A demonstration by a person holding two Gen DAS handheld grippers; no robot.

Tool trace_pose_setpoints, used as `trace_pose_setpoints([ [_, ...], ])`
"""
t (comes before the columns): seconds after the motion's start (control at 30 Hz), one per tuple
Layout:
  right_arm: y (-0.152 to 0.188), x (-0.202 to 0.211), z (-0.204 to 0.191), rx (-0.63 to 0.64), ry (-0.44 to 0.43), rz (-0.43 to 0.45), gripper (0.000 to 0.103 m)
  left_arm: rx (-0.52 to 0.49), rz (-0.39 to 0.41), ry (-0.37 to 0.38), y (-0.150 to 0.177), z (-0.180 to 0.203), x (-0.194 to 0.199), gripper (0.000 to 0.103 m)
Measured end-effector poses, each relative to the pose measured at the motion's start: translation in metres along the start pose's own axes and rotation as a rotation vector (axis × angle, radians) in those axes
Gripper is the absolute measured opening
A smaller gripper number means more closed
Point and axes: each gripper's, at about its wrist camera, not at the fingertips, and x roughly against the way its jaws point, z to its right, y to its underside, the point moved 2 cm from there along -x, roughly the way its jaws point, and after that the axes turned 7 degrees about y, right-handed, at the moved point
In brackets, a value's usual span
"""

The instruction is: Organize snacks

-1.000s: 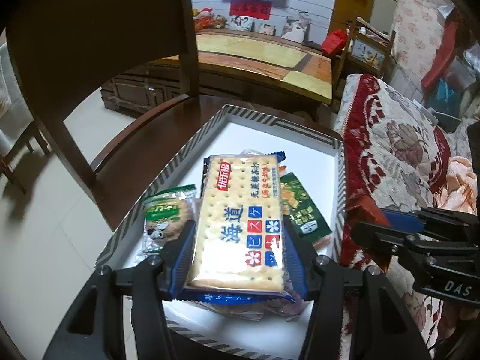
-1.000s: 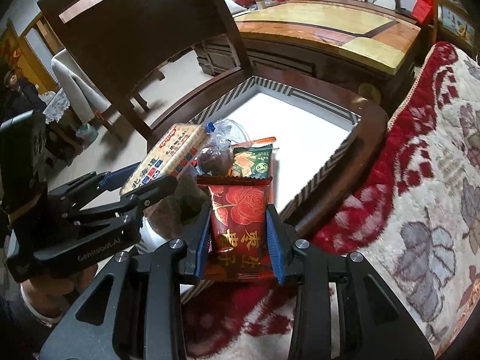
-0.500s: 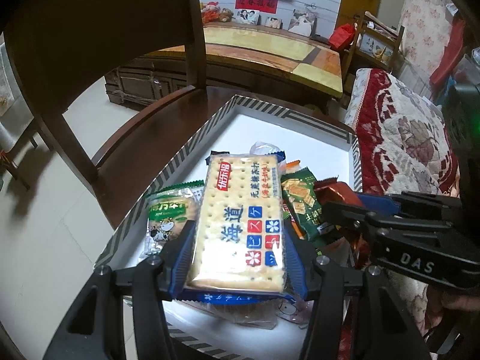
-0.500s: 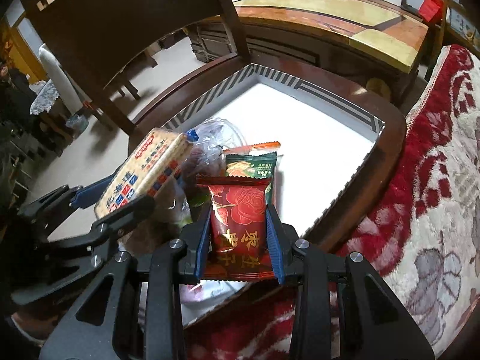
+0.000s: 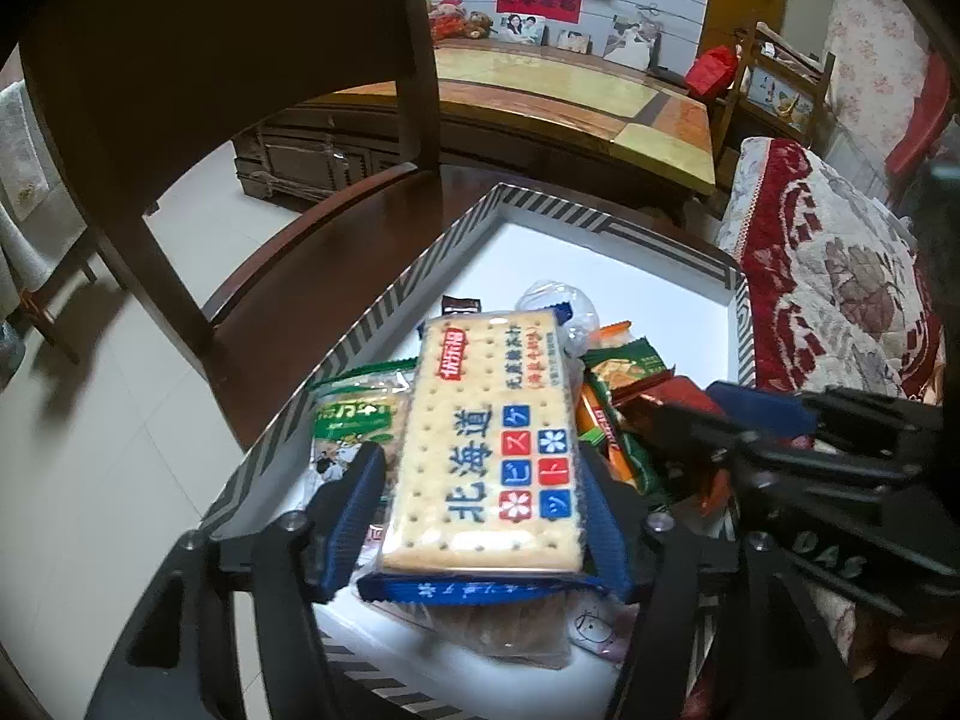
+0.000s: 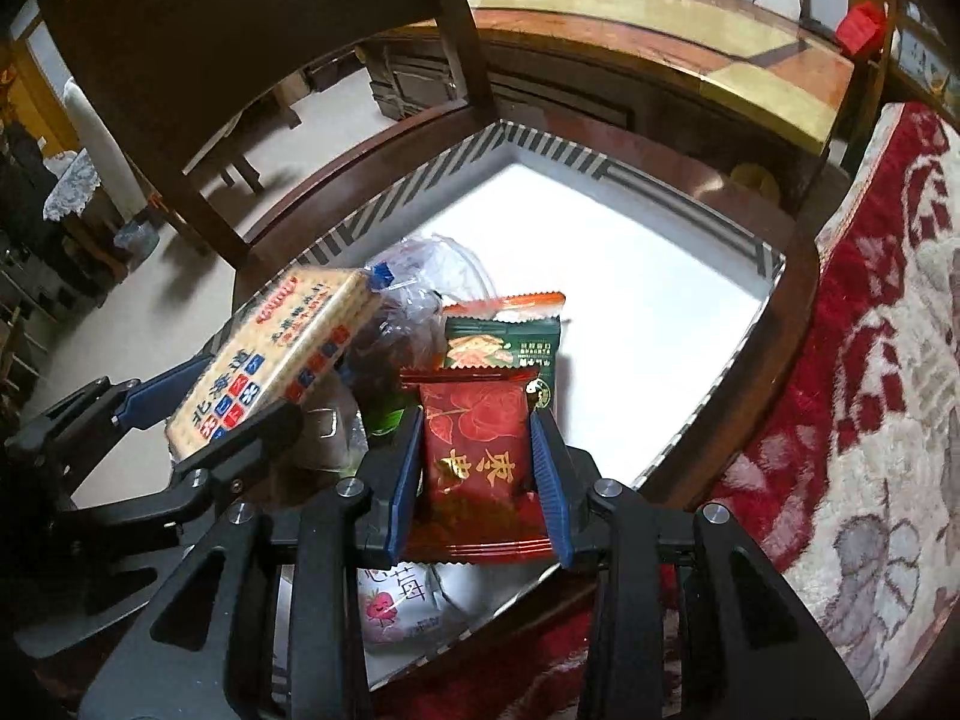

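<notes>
A long cracker pack (image 5: 486,450) with blue ends lies between the fingers of my left gripper (image 5: 478,456), low over the near end of a white tray with a striped rim (image 5: 540,204). These jaws are opening: a gap shows at the left pad. In the right wrist view the pack (image 6: 270,354) sits tilted in that gripper (image 6: 240,390). My right gripper (image 6: 474,420) has a red rose-printed snack packet (image 6: 477,450) between its pads over the tray's near right part. Its jaws are starting to open, and the pads still touch the packet. It enters the left view (image 5: 714,408) from the right.
Loose in the tray (image 6: 420,198) lie green packets (image 5: 354,414) (image 6: 504,342), a clear plastic bag (image 6: 432,276) and a pink strawberry packet (image 6: 396,600). The tray rests on a dark wooden chair (image 5: 240,60). A red floral blanket (image 6: 870,360) lies at the right.
My right gripper has come in over the tray's near right side with the red packet. My left gripper's jaws have widened off the cracker pack, which stays in place.
</notes>
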Motion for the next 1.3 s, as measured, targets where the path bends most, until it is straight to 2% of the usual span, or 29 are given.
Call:
trace_pose_setpoints([
  [0.23,0.005,0.025,0.008,-0.043,0.003,0.048,0.035,-0.011,0.037,-0.010,0.002,0.004,0.012,0.084],
  [0.6,0.031,0.054,0.022,-0.123,0.057,0.123,0.035,-0.028,0.113,-0.047,0.001,0.014,0.038,0.096],
  [0.8,0.047,0.073,0.020,-0.102,0.069,0.160,0.035,-0.065,0.135,-0.063,0.004,0.027,0.050,0.098],
  [1.3,0.078,0.106,0.025,-0.111,0.047,0.189,0.035,-0.092,0.153,-0.039,0.020,0.051,0.082,0.098],
])
